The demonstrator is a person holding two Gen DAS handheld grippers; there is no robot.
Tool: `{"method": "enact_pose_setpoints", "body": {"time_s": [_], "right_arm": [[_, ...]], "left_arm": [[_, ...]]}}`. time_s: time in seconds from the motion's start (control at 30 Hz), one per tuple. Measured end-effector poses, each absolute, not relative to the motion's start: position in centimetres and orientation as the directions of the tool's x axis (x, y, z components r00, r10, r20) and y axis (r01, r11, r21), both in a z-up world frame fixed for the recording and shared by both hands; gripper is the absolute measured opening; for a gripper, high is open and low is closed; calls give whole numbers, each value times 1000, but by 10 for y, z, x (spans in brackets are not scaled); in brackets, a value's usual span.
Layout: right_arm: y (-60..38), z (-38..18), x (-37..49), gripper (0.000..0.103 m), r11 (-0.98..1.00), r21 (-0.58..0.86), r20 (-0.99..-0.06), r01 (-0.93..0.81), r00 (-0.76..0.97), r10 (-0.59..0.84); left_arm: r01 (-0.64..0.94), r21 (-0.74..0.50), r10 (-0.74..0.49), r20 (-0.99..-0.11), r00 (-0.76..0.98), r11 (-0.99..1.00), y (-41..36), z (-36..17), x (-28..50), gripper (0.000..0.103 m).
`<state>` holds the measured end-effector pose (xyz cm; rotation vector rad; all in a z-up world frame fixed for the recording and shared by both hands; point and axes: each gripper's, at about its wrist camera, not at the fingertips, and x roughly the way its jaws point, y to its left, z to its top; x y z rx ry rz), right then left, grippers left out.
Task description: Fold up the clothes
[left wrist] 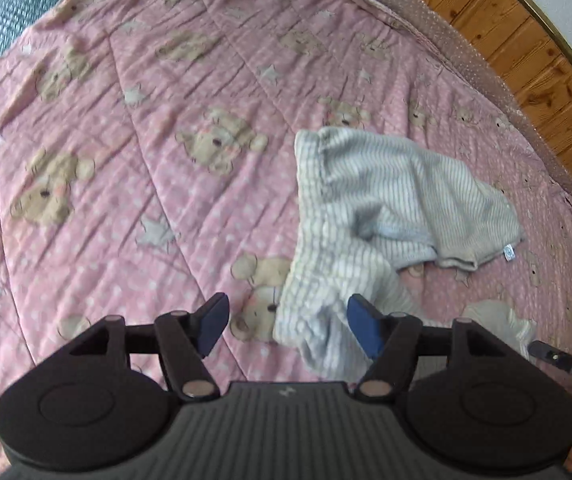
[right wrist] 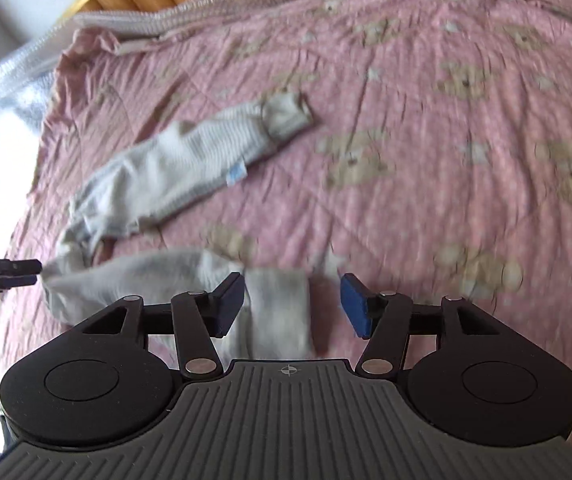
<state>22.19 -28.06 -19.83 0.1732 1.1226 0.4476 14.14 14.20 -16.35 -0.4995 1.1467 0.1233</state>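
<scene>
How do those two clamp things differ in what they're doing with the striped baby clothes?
The left gripper has its blue-padded fingers spread over a crumpled leg of the grey-and-white striped ribbed baby garment, one pad against the cloth. The right gripper has its fingers spread around the garment's plainer cuffed end, with pink teddy-bear quilt showing beside it. Both are open, gripping nothing.

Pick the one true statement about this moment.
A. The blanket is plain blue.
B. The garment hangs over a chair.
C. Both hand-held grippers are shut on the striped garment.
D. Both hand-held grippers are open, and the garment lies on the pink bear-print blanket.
D: the left hand-held gripper and right hand-held gripper both stand with jaws apart, and the striped garment lies on the pink blanket.
</scene>
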Motion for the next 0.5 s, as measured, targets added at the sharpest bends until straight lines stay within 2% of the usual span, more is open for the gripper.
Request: {"method": "enact_pose_setpoints", "body": {"time_s": [0.03, 0.07, 0.1, 0.3, 0.37, 0.4, 0.43, 0.5], "right_arm": [[-275, -200, 217, 54, 899, 339, -827, -277, 368, 425], [-269, -199, 215, 40, 896, 321, -827, -306, 371, 423], [-263, -194, 215, 3, 890, 313, -824, -331, 372, 428], [-275, -111, 215, 3, 897, 208, -712, -391, 568, 413], [-284, -121, 221, 4, 912, 209, -743, -352, 549, 383], [-288, -134, 225, 12, 921, 216, -770, -325, 523, 365], [-293, -146, 229, 30, 929, 222, -796, -297, 495, 348], [-301, -171, 237, 33, 943, 229, -844, -240, 434, 315]], "left_arm": [[-347, -320, -162, -896, 414, 882, 139, -168, 140, 66], [-349, -322, -166, -897, 411, 880, 136, -171, 140, 66], [-344, -309, -150, -896, 418, 886, 132, -171, 139, 66], [-344, -320, -154, -889, 430, 883, 134, -166, 133, 66], [-356, -337, -167, -887, 430, 871, 136, -167, 129, 66], [-357, -341, -171, -887, 430, 870, 135, -169, 130, 66], [-358, -344, -174, -886, 429, 868, 133, -171, 131, 67], [-350, -347, -177, -883, 434, 870, 130, -171, 133, 69]]}}
